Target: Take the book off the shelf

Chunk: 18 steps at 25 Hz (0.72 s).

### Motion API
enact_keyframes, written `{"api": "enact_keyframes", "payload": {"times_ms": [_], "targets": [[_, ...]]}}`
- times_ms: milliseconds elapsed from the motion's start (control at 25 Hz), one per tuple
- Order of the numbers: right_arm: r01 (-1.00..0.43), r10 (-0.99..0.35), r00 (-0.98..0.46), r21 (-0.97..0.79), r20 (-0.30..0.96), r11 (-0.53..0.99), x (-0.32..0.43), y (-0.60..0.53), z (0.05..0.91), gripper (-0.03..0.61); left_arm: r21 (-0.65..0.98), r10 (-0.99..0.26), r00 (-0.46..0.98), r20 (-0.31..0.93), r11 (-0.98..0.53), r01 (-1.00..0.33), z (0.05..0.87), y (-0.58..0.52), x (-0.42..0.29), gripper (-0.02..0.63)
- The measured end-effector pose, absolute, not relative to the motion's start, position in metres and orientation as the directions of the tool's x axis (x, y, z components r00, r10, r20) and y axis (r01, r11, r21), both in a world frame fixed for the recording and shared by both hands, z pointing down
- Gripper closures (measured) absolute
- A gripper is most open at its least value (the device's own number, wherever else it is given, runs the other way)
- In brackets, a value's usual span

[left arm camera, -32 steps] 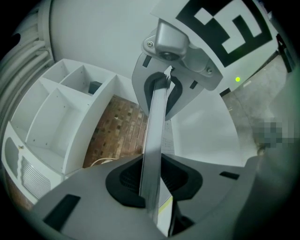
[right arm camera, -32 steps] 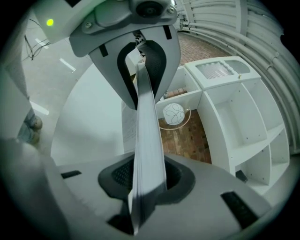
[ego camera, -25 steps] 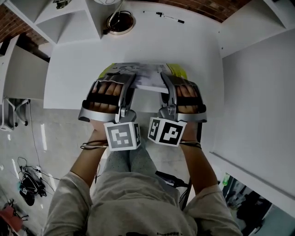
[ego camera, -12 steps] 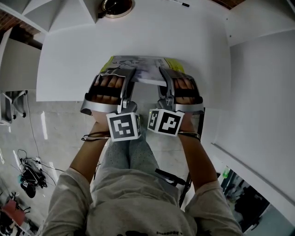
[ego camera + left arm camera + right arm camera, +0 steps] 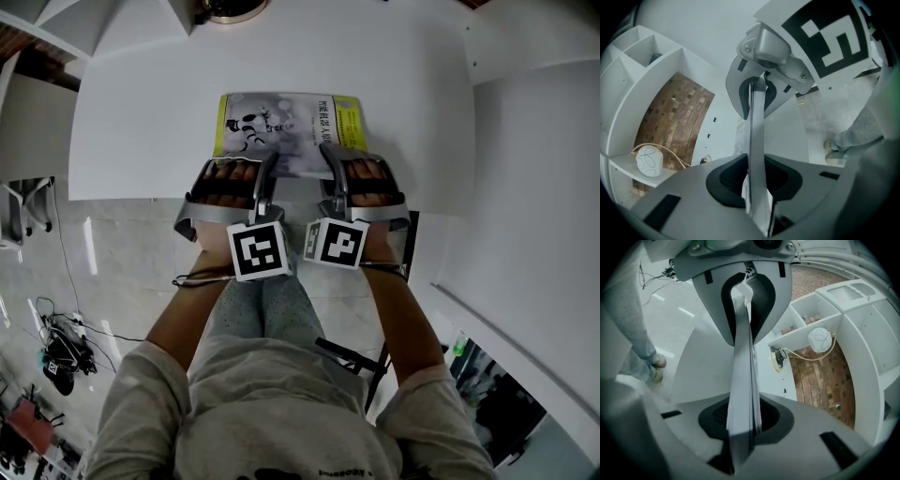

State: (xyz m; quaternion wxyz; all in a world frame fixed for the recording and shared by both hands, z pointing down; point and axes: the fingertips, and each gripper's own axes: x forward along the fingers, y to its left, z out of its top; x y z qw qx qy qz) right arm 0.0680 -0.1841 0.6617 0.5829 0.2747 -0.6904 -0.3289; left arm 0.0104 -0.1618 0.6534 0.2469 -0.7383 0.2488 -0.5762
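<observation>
Currently, the book (image 5: 286, 131) is off the shelf unit (image 5: 642, 93) and lies level, cover up, over the white table (image 5: 141, 122), at 12 o'clock from the person's hands. Whether its underside touches the tabletop cannot be told. The cover is pale, with a yellow band down each side.

The left gripper (image 5: 265, 171) is clamped on the book's near edge, towards its 7 o'clock corner. The left gripper view shows the pages edge-on, pinched between both pads. The right gripper (image 5: 330, 169) is clamped on the same edge, towards the 5 o'clock corner. The right gripper view likewise shows the page block squeezed between its pads. The two marker cubes (image 5: 257, 251) sit side by side at 6 o'clock from the book, close together.

A white ball with a cable (image 5: 649, 161) stands in an open shelf compartment, with a brick wall (image 5: 675, 122) behind it. A round dish (image 5: 230, 7) sits at the 12 o'clock edge of the head view, well apart from the book. The person's legs and the pale floor (image 5: 122, 272) show at 6 o'clock, beyond the table's near edge.
</observation>
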Motion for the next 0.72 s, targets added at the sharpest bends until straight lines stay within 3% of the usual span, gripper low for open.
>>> {"api": "enact_keyframes", "payload": {"times_ms": [720], "targets": [[0.071, -0.653, -0.122, 0.663, 0.748, 0.746, 0.063, -0.148, 0.704, 0.484, -0.55, -0.547, 0.204, 0.812, -0.834, -0.051, 0.695, -0.133, 0.004, 0.518]]}}
